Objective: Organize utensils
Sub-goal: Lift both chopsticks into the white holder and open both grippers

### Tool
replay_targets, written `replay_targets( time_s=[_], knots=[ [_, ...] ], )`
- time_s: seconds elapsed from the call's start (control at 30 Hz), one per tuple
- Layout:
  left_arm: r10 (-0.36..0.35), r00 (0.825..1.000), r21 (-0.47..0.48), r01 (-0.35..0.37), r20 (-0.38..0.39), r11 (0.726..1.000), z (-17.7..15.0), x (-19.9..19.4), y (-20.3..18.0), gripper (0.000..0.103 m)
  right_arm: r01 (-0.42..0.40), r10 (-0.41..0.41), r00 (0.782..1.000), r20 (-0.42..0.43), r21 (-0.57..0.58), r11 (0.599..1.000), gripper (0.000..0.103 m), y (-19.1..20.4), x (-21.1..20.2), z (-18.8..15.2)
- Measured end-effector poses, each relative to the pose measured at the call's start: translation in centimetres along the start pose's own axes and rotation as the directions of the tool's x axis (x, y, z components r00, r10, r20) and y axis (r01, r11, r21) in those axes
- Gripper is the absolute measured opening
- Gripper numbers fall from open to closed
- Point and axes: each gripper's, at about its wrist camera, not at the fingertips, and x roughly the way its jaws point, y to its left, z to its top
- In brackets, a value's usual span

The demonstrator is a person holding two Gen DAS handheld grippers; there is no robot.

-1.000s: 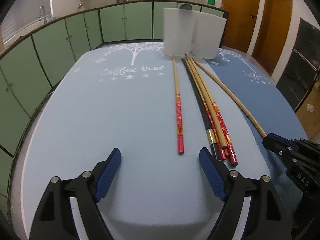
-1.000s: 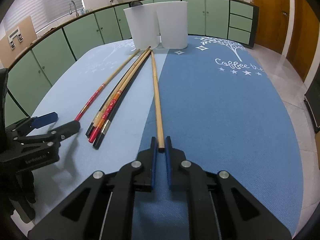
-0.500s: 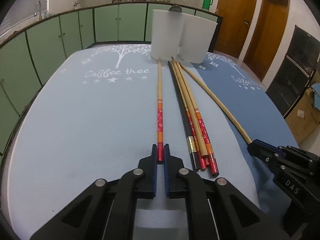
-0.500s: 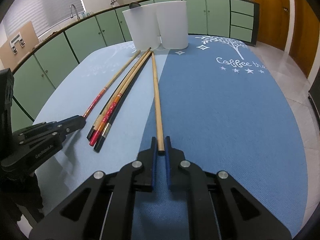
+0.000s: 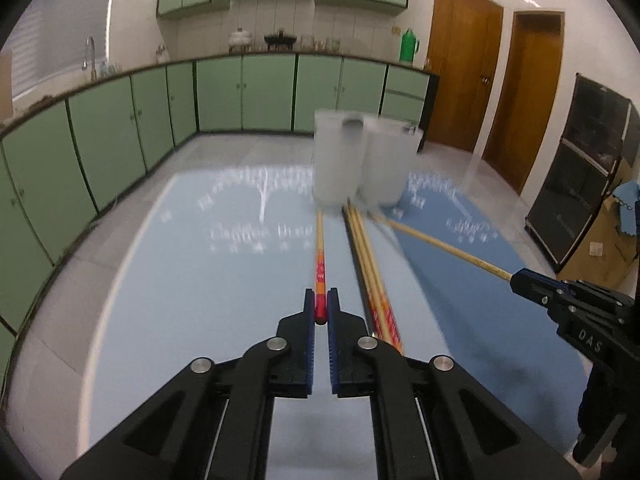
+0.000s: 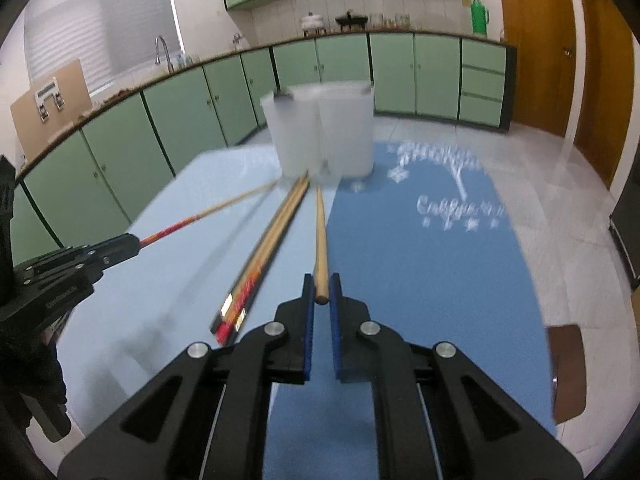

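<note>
My left gripper (image 5: pixel 320 306) is shut on the red end of a red-and-wood chopstick (image 5: pixel 319 256), lifted above the mat; it also shows in the right wrist view (image 6: pixel 192 218). My right gripper (image 6: pixel 321 290) is shut on the end of a plain wooden chopstick (image 6: pixel 320 236), which also shows in the left wrist view (image 5: pixel 444 246). Both chopsticks point toward two white frosted cups (image 5: pixel 360 160), also in the right wrist view (image 6: pixel 320 132). Several more chopsticks (image 5: pixel 374 280) lie bundled on the mat between the two held ones, also in the right wrist view (image 6: pixel 260 268).
The table is covered by a light blue mat (image 5: pixel 200 300) and a darker blue mat (image 6: pixel 420 260) with "Coffee tree" print. Green cabinets (image 5: pixel 120 128) run behind, wooden doors (image 5: pixel 464 68) at right. The table's edge drops to a tiled floor (image 6: pixel 560 220).
My left gripper closed on the red-tipped chopstick. Both grippers have lifted and tilted up with their chopsticks, so the cups and the room now sit lower in view.
</note>
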Motion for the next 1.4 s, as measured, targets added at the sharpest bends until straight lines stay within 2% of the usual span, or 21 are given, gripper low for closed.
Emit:
replay_targets(
  time_s=[0.23, 0.4, 0.63, 0.97, 1.17, 1.4],
  knots=[
    [-0.016, 0.994, 0.019, 0.014, 0.105, 1.000, 4.0, -3.1, -0.2, 0.006, -0.003, 0.004, 0.996, 0.089, -0.018, 1.000, 0.006, -0.4, -2.3, 4.4],
    [-0.044, 0.986, 0.042, 0.037, 0.158, 0.998, 7.1, -3.7, -0.7, 0.006, -0.025, 0.027, 0.991, 0.134, -0.021, 0.999, 0.006, -0.7, -3.3, 7.9],
    [-0.081, 0.982, 0.091, 0.066, 0.172, 0.994, 10.5, -2.5, -1.4, 0.006, -0.069, 0.071, 0.988, 0.136, -0.016, 0.997, 0.006, -1.1, -3.4, 12.7],
    [-0.108, 0.970, 0.104, 0.087, 0.216, 0.991, 13.8, -2.0, -2.0, 0.005, -0.078, 0.084, 0.981, 0.177, -0.044, 0.996, 0.006, -1.1, -4.2, 17.7],
    [-0.118, 0.943, 0.111, 0.087, 0.312, 0.990, 17.1, -4.1, -2.0, 0.005, -0.082, 0.094, 0.963, 0.253, -0.058, 0.995, 0.006, -1.8, -6.0, 22.0],
    [-0.118, 0.880, 0.104, 0.079, 0.461, 0.992, 22.5, -6.0, -2.3, 0.005, -0.034, 0.053, 0.942, 0.330, -0.062, 0.997, 0.006, -2.5, -5.2, 26.9]
  ],
)
